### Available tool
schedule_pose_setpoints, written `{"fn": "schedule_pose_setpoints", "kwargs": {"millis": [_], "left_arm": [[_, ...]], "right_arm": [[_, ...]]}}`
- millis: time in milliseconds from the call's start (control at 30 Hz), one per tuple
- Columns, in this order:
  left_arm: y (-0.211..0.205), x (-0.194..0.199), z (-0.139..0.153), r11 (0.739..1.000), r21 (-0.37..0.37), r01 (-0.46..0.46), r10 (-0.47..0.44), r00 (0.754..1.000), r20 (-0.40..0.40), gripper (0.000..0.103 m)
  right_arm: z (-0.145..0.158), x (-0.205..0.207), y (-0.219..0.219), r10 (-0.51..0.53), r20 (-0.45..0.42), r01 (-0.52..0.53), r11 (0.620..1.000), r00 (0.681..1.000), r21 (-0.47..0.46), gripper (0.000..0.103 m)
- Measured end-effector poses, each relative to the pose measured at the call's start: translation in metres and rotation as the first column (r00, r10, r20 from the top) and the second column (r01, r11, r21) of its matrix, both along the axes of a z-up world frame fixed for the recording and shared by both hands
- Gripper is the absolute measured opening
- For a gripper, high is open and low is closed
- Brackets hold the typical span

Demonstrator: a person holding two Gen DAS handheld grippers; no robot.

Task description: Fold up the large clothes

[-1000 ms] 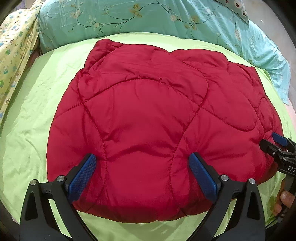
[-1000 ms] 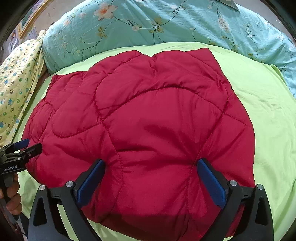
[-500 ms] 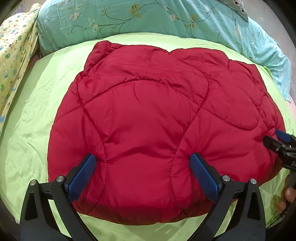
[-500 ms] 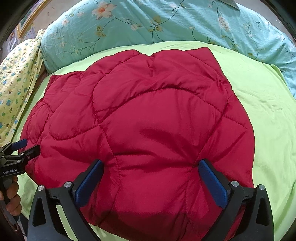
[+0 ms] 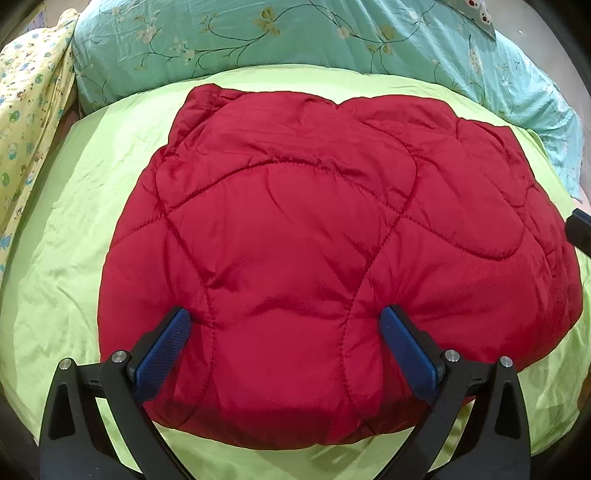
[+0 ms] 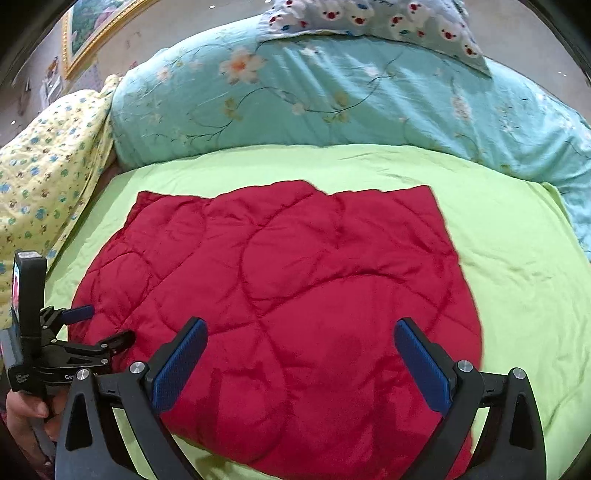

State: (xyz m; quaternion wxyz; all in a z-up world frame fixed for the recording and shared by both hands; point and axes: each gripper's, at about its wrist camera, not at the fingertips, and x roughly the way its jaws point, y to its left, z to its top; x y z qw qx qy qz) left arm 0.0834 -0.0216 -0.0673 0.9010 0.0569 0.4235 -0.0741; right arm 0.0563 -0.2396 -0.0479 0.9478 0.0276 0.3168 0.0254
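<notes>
A red quilted garment [image 5: 332,258] lies folded into a thick pad on the green bedsheet [image 5: 74,240]. It also shows in the right wrist view [image 6: 295,295]. My left gripper [image 5: 284,332] is open, its blue pads pressed onto the garment's near edge. It also shows in the right wrist view [image 6: 99,326] at the garment's left edge. My right gripper [image 6: 299,347] is open and raised above the garment's near right part, holding nothing. Only its tip [image 5: 580,229] shows at the right edge of the left wrist view.
A teal floral duvet [image 6: 332,99] lies across the back of the bed, with a white patterned pillow [image 6: 369,18] on it. A yellow printed blanket [image 6: 44,166] lies at the left. A framed picture [image 6: 96,26] hangs at the far left.
My right gripper has lifted and pulled back off the garment, so more of the bed shows. My left gripper has stayed pressed on the garment's near edge.
</notes>
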Motion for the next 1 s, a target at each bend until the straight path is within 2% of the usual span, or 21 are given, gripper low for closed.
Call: {"fn": "schedule_pose_setpoints", "kwargs": {"millis": [200, 500, 700, 1000], "left_arm": [[0.004, 0.004, 0.015, 1.0, -0.016, -0.012, 0.013, 0.999, 0.035, 0.103], [0.013, 0.031, 0.033, 0.999, -0.017, -0.042, 0.043, 0.997, 0.068, 0.103], [0.007, 0.054, 0.014, 0.999, 0.003, -0.043, 0.043, 0.999, 0.014, 0.103], [-0.003, 0.078, 0.003, 0.999, 0.037, -0.038, 0.038, 0.999, 0.013, 0.103]], "right_arm": [[-0.001, 0.011, 0.013, 0.043, -0.019, -0.044, 0.999, 0.999, -0.031, 0.101], [-0.026, 0.048, -0.006, 0.01, -0.122, -0.009, 1.0, 0.992, 0.009, 0.098], [-0.041, 0.069, -0.027, -0.023, -0.144, 0.028, 0.999, 0.989, 0.034, 0.1], [-0.05, 0.086, -0.035, -0.042, -0.141, 0.05, 0.997, 0.989, 0.053, 0.1]]}}
